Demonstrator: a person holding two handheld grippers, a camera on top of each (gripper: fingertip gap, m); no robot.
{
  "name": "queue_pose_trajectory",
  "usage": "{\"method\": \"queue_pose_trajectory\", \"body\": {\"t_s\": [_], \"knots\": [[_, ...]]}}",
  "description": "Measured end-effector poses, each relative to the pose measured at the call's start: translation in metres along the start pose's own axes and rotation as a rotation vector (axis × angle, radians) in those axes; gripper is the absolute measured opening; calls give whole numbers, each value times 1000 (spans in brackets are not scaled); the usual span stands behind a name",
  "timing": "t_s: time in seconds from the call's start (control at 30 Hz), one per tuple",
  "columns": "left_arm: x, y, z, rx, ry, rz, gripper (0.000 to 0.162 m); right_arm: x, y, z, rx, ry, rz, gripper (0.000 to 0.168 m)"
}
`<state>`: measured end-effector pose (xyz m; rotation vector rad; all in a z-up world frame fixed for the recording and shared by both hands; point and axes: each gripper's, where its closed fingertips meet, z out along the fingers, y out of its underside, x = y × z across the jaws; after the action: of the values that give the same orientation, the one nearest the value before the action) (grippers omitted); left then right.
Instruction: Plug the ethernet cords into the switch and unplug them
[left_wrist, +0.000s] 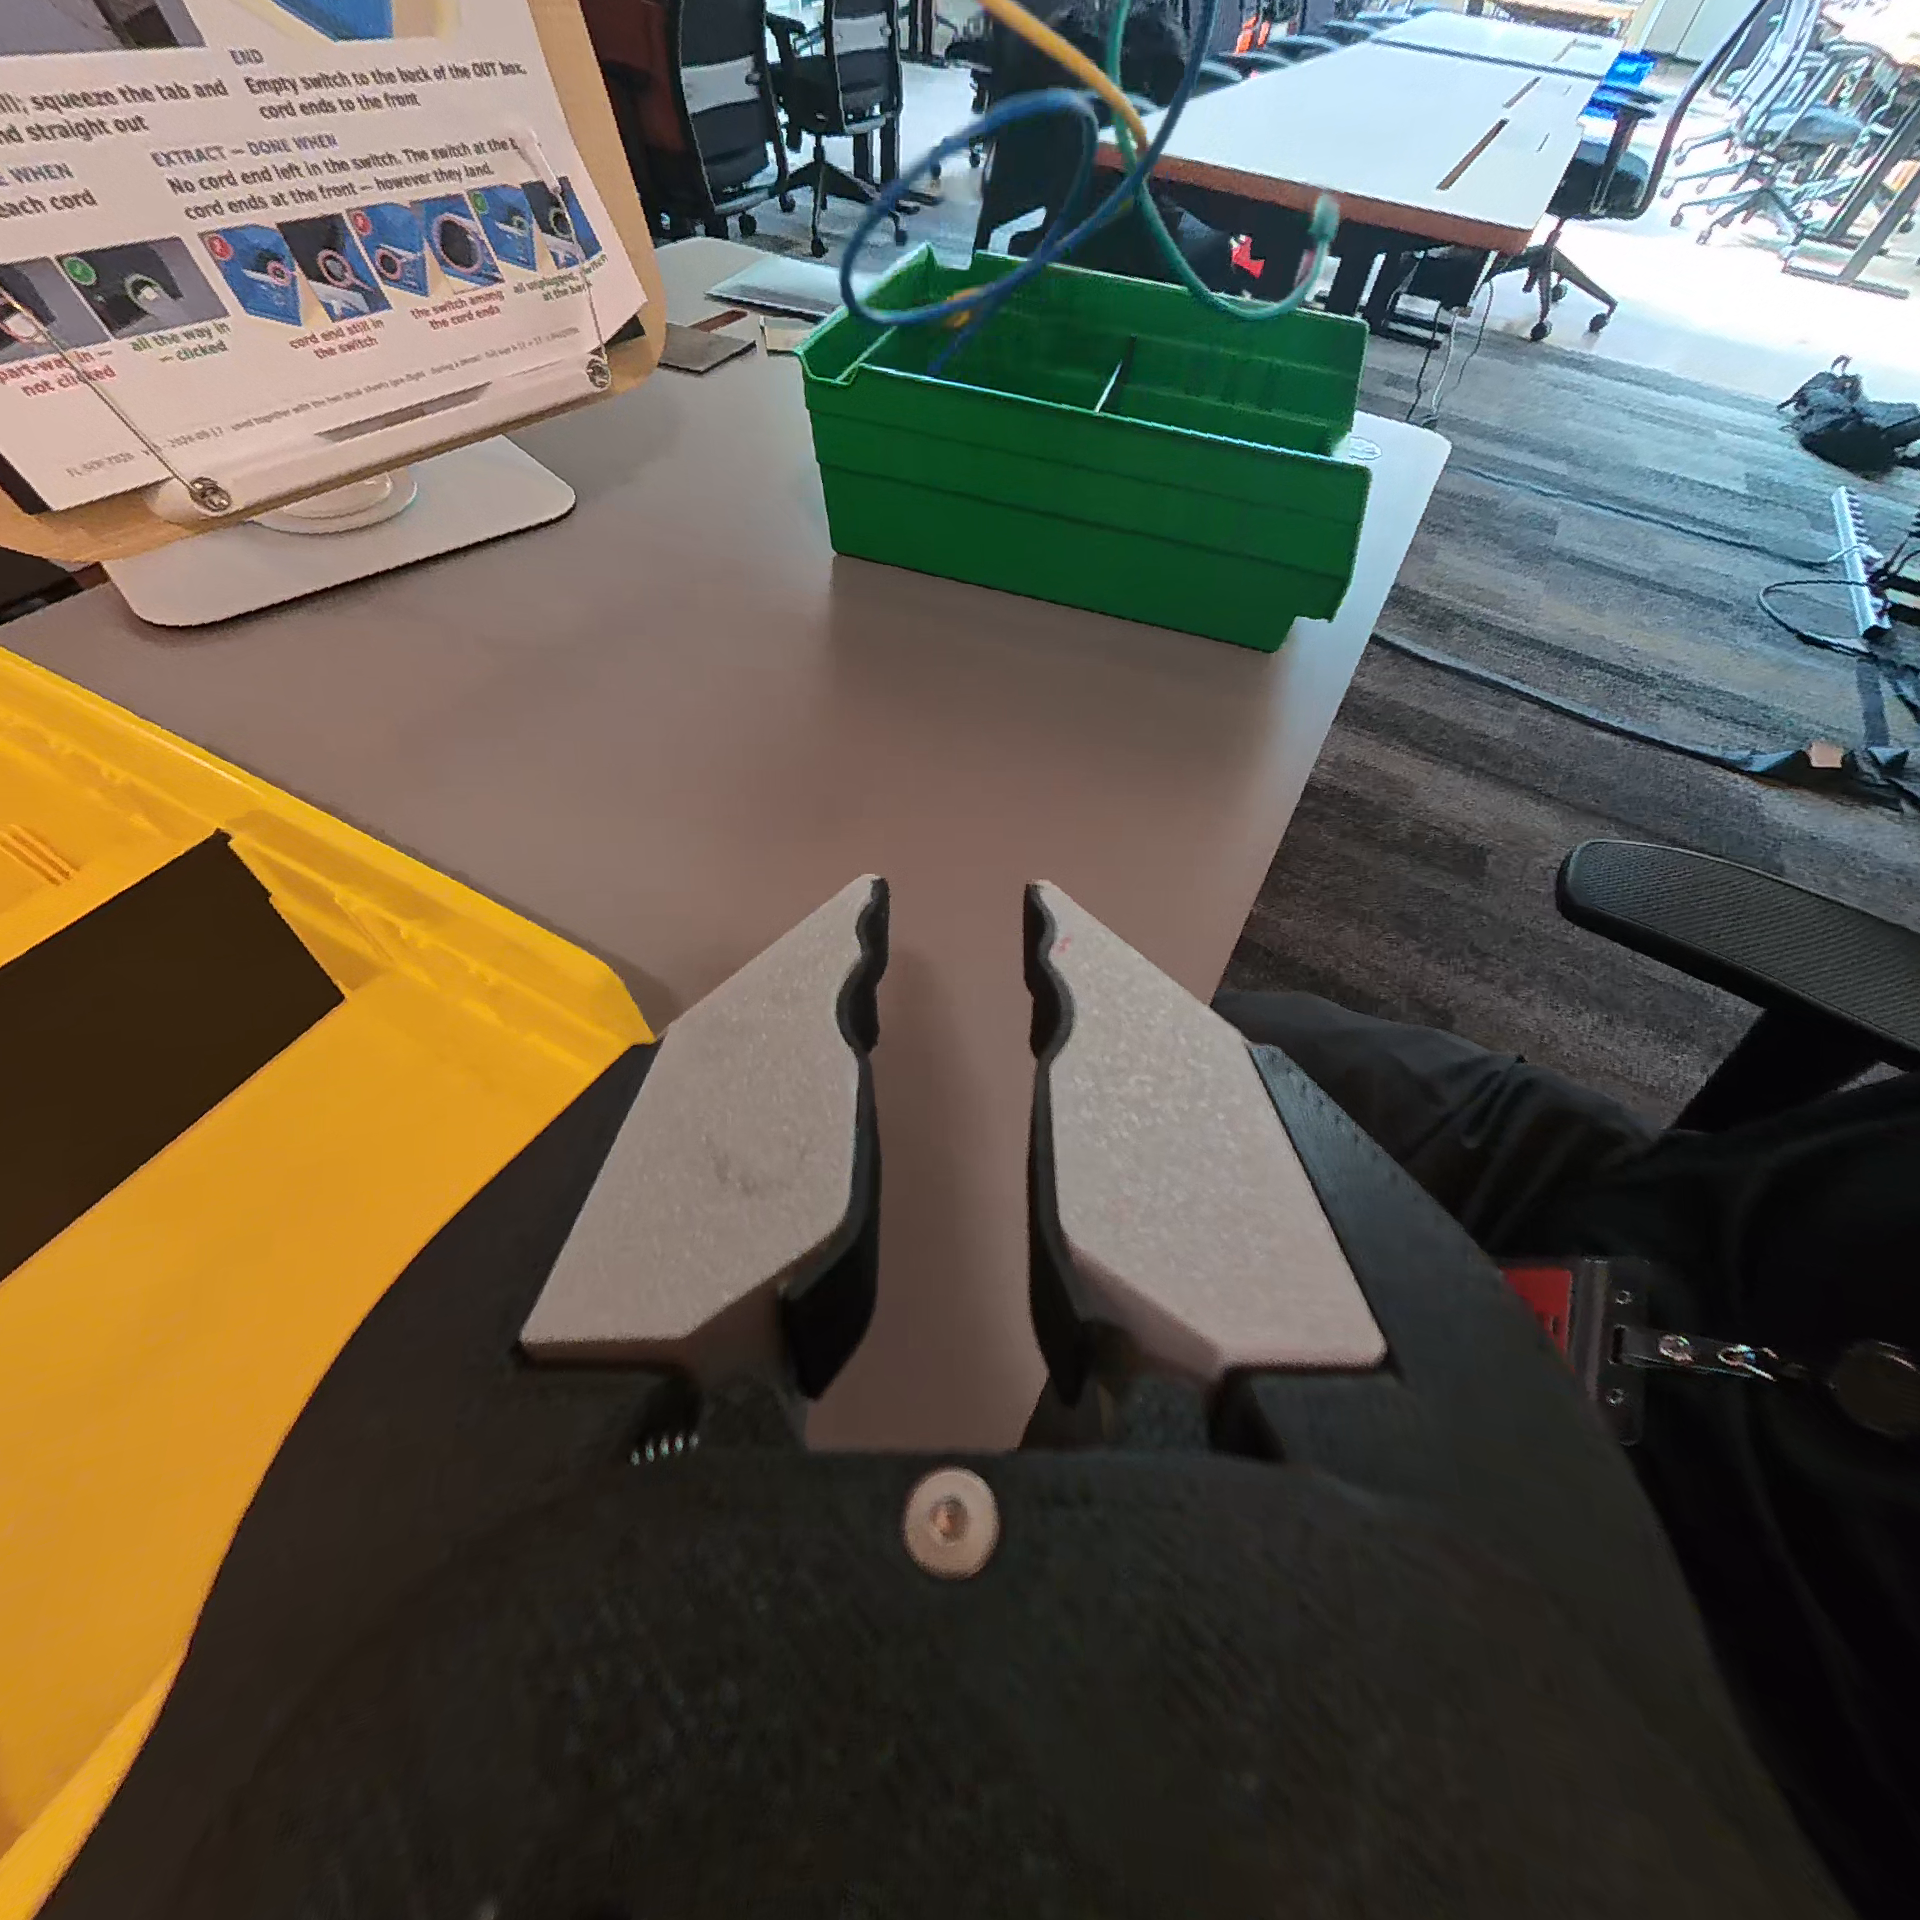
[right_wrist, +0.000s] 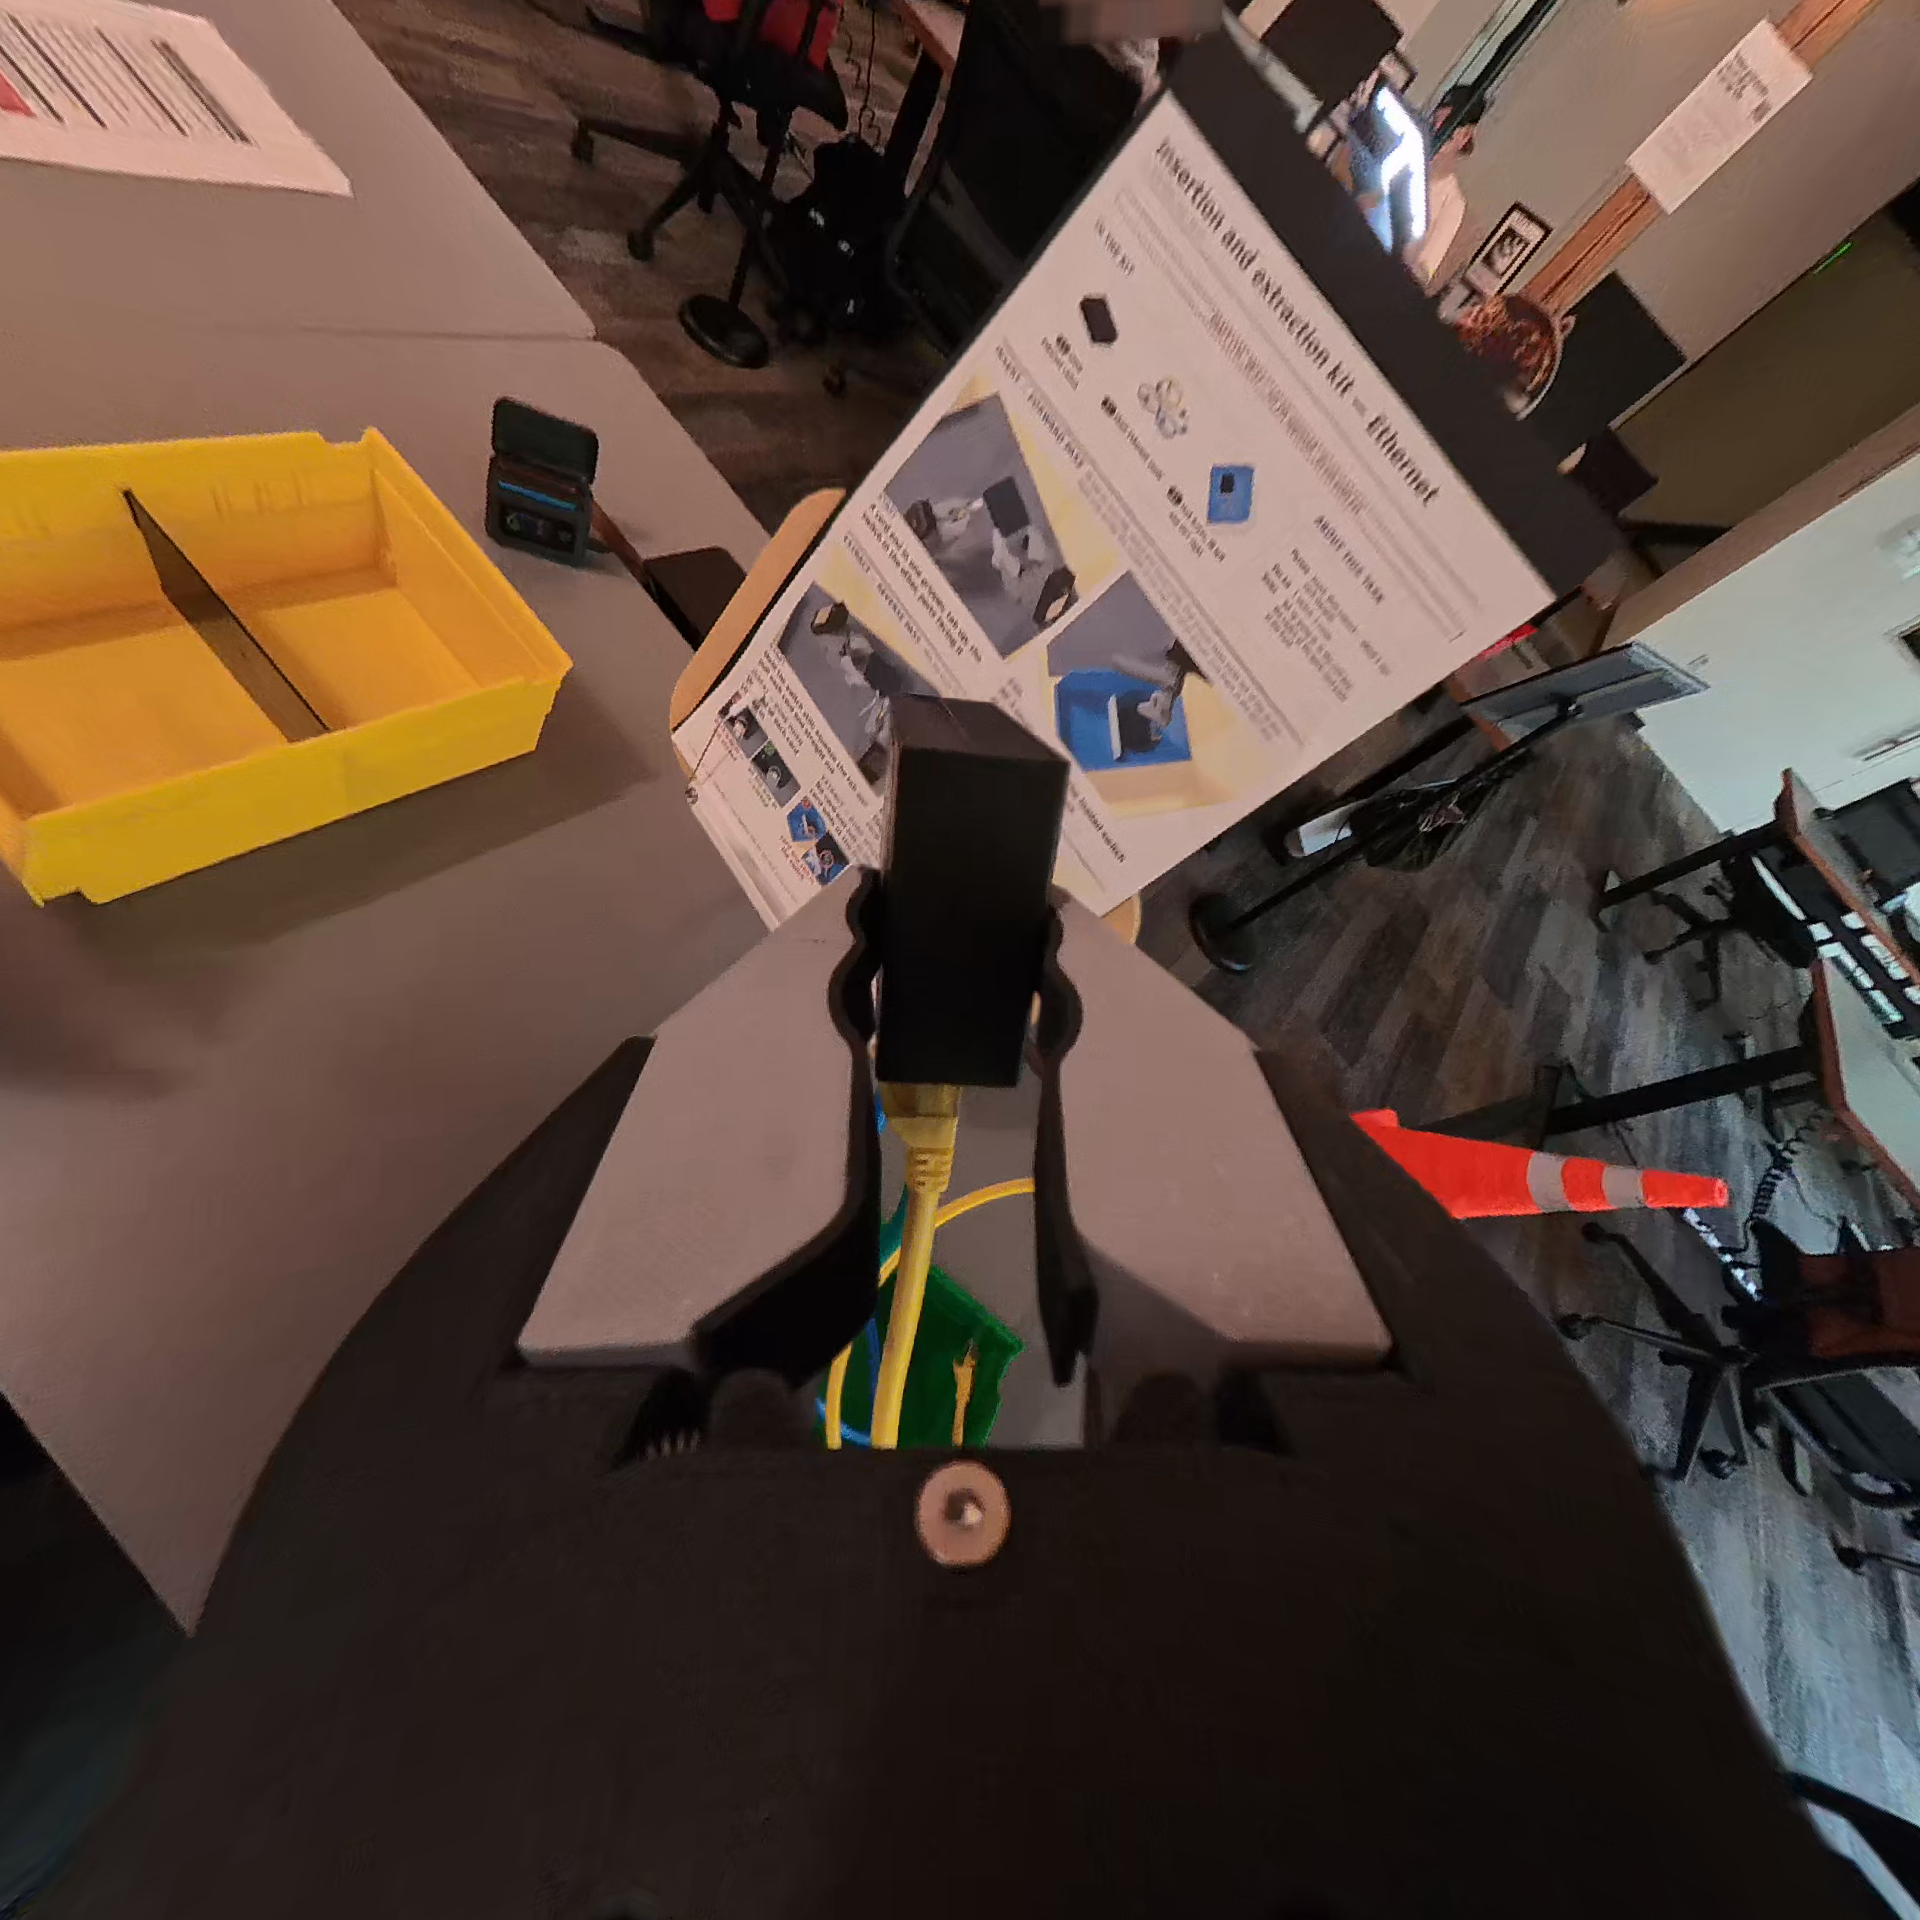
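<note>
Grey carpet floor (left_wrist: 1621, 582); long white tables (left_wrist: 1382, 156) w/ office chairs (left_wrist: 831, 114); orange cone (right_wrist: 1538, 1179); bright daylight.

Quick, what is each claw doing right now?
Left claw: open, holding nothing.
Right claw: shut on the black switch, with a yellow cord plugged in.

My left gripper (left_wrist: 956, 940) hangs empty over the near part of the grey table (left_wrist: 727, 675), its two grey fingers (left_wrist: 769, 1091) parted with a clear gap between them and pointing along the tabletop. My right gripper (right_wrist: 956, 971) is raised above that same table, off its edge, and tipped steeply. Its black pads (right_wrist: 857, 997) are pressed against both sides of the black switch (right_wrist: 971, 883), which stands out past the fingertips.
</note>
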<state>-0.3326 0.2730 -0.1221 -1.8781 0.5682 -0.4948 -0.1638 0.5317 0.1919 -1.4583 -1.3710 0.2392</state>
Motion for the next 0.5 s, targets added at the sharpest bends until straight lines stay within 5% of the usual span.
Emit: {"method": "queue_pose_trajectory", "body": {"t_s": [0.5], "knots": [[-7,0,-8,25,-3,-31,23,56,-70,-27,168,110,60,26]]}}
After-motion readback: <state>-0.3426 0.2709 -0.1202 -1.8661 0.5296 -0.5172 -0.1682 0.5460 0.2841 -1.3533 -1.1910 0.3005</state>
